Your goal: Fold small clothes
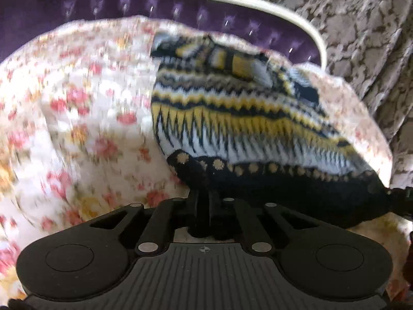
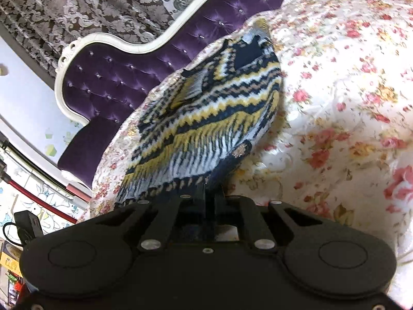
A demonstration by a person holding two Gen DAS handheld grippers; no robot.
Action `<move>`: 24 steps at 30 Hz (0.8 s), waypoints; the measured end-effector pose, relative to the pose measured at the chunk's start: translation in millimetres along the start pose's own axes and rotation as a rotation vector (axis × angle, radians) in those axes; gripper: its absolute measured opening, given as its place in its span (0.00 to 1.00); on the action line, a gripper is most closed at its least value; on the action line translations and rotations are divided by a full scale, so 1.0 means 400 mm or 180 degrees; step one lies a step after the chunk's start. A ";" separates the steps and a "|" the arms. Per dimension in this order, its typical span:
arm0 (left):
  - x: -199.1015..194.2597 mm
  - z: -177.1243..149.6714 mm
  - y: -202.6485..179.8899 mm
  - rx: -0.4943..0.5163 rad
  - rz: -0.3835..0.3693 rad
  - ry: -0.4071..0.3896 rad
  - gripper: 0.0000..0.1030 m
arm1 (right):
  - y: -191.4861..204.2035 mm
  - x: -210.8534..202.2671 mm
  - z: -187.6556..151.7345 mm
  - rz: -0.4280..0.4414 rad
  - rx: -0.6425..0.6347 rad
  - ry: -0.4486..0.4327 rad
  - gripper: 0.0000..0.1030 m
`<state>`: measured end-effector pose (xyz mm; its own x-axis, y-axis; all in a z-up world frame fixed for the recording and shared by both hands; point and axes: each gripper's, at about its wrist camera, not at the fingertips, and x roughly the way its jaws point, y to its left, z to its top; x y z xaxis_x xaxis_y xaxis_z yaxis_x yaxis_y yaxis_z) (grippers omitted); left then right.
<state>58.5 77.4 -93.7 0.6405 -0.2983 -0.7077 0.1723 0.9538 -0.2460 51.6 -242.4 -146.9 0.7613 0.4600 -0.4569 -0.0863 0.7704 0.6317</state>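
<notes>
A small knitted sweater with yellow, white and navy zigzag bands lies on the floral bedspread. Its dark dotted hem faces me. My left gripper is shut on the hem's left part, and the fabric bunches around the fingers. In the right wrist view the same sweater stretches away towards the headboard. There my right gripper is shut on the hem's right corner. Knit hides the fingertips of both grippers.
The quilted floral bedspread fills the bed around the sweater. Behind it rises a purple tufted headboard with a white frame. A patterned curtain hangs beyond that. Cluttered items and a black cable sit beside the bed.
</notes>
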 end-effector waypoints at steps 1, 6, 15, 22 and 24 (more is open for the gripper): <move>-0.013 0.010 -0.003 0.0025 -0.0009 -0.0059 0.06 | 0.004 -0.005 0.008 0.0033 -0.0015 -0.0027 0.13; -0.077 0.085 -0.009 -0.0017 -0.0251 -0.0321 0.06 | 0.026 -0.023 0.060 0.0252 -0.0007 -0.0172 0.13; -0.132 0.249 -0.019 -0.0031 -0.0537 -0.0835 0.05 | 0.085 -0.023 0.203 0.0609 -0.0116 -0.0424 0.13; -0.118 0.394 -0.011 -0.0043 -0.0524 -0.1327 0.00 | 0.122 0.026 0.344 0.0778 -0.0248 -0.0623 0.13; -0.098 0.443 -0.007 -0.0078 -0.0494 -0.1446 0.00 | 0.119 0.062 0.386 0.0772 -0.0257 -0.0671 0.13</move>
<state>165.5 92.6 51.9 0.8718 -0.3861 -0.3016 0.2776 0.8965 -0.3453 165.5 -262.4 -31.5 0.8279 0.5393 -0.1542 -0.3256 0.6859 0.6507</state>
